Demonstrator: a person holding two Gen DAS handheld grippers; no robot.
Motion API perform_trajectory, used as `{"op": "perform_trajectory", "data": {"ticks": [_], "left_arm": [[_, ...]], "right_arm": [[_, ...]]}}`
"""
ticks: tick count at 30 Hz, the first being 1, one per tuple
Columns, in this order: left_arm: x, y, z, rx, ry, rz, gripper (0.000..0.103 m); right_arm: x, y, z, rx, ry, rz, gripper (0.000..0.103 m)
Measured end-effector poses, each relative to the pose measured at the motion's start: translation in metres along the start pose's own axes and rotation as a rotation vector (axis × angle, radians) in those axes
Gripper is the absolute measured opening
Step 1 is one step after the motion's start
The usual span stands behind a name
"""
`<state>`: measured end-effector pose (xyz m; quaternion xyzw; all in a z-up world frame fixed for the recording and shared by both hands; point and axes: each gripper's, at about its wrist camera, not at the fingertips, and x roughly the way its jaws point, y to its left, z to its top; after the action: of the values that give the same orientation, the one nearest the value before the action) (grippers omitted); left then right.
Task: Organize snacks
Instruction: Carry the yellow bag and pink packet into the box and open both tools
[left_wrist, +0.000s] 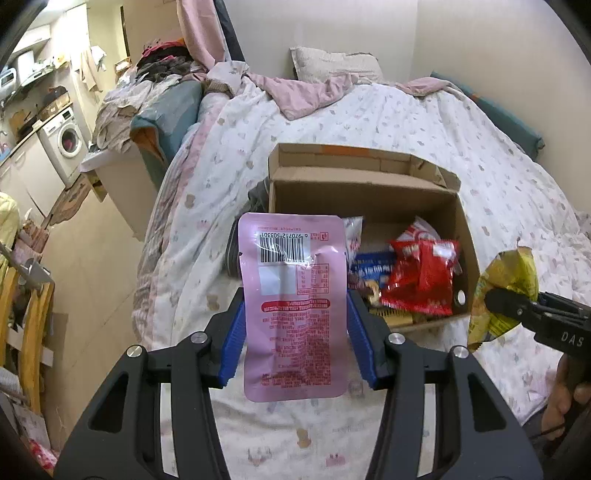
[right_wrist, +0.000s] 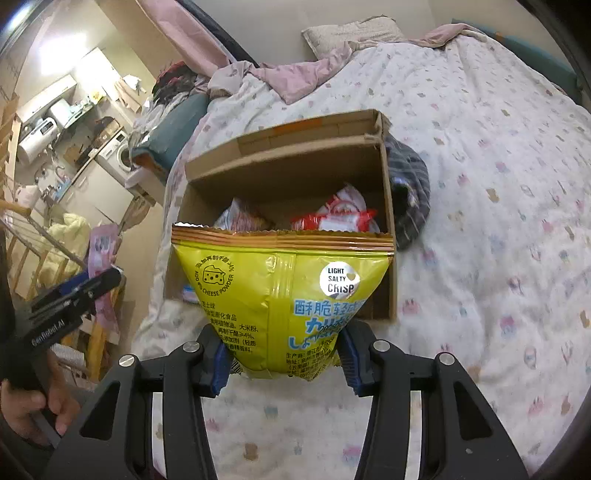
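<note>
Clamped between blue pads, the left gripper (left_wrist: 295, 325) holds a flat pink foil snack pouch (left_wrist: 293, 310) upright before the open brown cardboard box (left_wrist: 469, 236) of snacks on the floral quilted bed (left_wrist: 480, 147).

Seen from the right wrist, the right gripper (right_wrist: 284, 360) pinches a puffy yellow crisp bag (right_wrist: 258, 295) just short of that box. Both packs seem bound for it; each needs carrying over the rim, then letting go. A white washing machine (left_wrist: 64, 142) stands beyond.

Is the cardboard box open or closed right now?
Open. The cardboard box has its flaps up, and red snack packets show inside it in both wrist views.
</note>
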<state>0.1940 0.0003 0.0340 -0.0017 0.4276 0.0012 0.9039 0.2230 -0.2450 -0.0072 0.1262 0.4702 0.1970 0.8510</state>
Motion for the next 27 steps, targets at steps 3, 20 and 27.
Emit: {"op": "perform_trajectory", "data": {"ticks": [3, 20, 27], "left_arm": [[0.011, 0.003, 0.009, -0.013, 0.008, -0.019, 0.047], [0.098, -0.015, 0.058, -0.025, 0.037, -0.038, 0.047], [0.146, -0.035, 0.037, 0.036, 0.177, -0.061, 0.047]], "right_arm": [[0.013, 0.0, 0.015, 0.007, 0.005, 0.004, 0.05], [0.085, -0.023, 0.063, 0.079, 0.072, 0.044, 0.05], [0.103, -0.031, 0.06, 0.112, 0.113, 0.021, 0.05]]}}
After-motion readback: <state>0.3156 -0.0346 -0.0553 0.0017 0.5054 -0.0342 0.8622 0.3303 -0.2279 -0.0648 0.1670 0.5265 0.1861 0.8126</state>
